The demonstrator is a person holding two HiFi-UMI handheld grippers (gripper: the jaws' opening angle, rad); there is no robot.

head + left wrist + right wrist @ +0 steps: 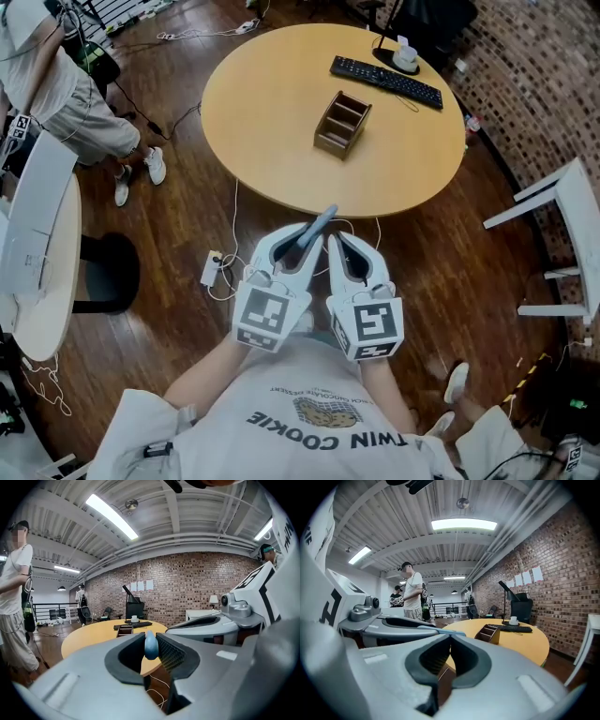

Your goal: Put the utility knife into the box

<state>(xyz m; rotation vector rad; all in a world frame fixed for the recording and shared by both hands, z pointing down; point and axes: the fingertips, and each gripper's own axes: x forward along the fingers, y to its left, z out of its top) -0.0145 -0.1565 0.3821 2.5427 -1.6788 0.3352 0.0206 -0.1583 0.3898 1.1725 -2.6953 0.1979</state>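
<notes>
Blue knife [151, 645]: I am gripping it in the left gripper [312, 234], pads pressing on its sides, in the air short of the table [272, 169].
Right gripper [450, 640]: I am carrying it closed on nothing, just beside the left.
Risk: I am judging it could pivot or slip in the narrow hold, or catch a box [341, 124] divider.
Knife axis: it is lying along the jaws, its end pointing forward toward the box.

Open approach: the bare top of the round light-wood table [272, 131] is free from its near edge to the brown wooden compartmented box [342, 124]. The black keyboard [385, 82] and white cup [405, 58] lie beyond, well apart.
</notes>
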